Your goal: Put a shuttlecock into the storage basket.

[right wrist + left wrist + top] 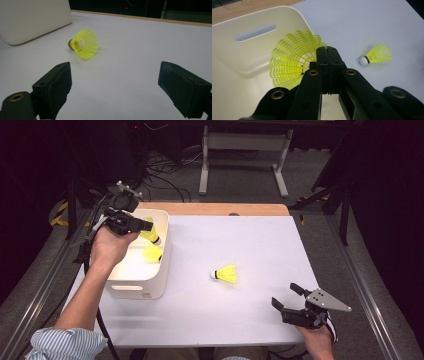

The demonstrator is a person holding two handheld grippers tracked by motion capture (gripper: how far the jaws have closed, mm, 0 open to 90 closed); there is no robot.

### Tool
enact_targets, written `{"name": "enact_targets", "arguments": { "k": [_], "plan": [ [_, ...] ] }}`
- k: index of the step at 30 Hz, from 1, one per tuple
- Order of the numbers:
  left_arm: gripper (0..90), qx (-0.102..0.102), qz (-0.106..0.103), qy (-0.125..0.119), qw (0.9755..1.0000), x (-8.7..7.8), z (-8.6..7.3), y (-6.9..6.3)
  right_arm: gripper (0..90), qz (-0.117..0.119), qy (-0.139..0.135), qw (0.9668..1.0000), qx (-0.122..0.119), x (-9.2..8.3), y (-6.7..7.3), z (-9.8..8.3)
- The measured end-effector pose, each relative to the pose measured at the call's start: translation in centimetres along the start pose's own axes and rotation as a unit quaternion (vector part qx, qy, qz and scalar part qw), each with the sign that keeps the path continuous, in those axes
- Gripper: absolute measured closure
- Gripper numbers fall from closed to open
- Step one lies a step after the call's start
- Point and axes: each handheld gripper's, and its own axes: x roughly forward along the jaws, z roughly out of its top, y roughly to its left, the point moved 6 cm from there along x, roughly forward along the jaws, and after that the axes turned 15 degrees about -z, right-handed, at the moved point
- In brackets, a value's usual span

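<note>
Clamped tight, the left gripper (328,53) pinches the skirt edge of a yellow shuttlecock (292,60) and holds it above the open top of the white bin (165,250), the landmark here. Gripping the thin plastic rim rather than the cork seems a choice of convenience: the mesh gives the flat pads something to bite on, and the cork hangs free toward the bin floor, so a release would likely drop it straight in. In the high view, the person's left hand (107,247) sits over the bin's near-left wall with the gripper reaching inward across it.

Inside the bin another yellow shuttlecock (152,253) already lies on the floor, below the held one, which suggests a sorting job partly done.

A third shuttlecock (226,274) lies on its side on the white table (250,240), to the right of the bin and well apart from it, cork pointing toward the bin.

To the far right of the bin, near the table's front edge, the right gripper (115,85) waits with its jaws spread wide and nothing between them. It is aimed toward the loose shuttlecock, probably staged so it can fetch that one once the bin mouth is free.
</note>
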Motion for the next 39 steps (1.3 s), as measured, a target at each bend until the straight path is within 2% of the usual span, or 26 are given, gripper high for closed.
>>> {"name": "enact_targets", "arguments": {
  "k": [8,15,22,34,39],
  "plan": [
    [90.0,-0.007,0.009,0.005,0.9999,0.4,-0.7,1.1,12.3,-0.001,0.001,1.0000,-0.001,0.0,0.0,0.0],
    [90.0,-0.017,0.009,0.009,0.9998,1.1,-1.4,2.0,12.3,-0.001,0.002,1.0000,-0.001,0.0,0.1,0.0],
    [90.0,-0.019,0.018,0.011,0.9996,1.8,-1.7,2.8,12.3,0.000,0.002,1.0000,-0.001,0.0,0.1,-0.1],
    [90.0,-0.023,0.017,0.022,0.9994,3.7,-1.3,4.0,12.3,-0.002,0.006,1.0000,-0.002,0.1,0.0,-0.2],
    [90.0,-0.021,0.025,0.022,0.9992,4.5,-1.0,4.4,12.3,-0.002,0.006,1.0000,-0.004,0.2,0.0,-0.2]
  ]
}}
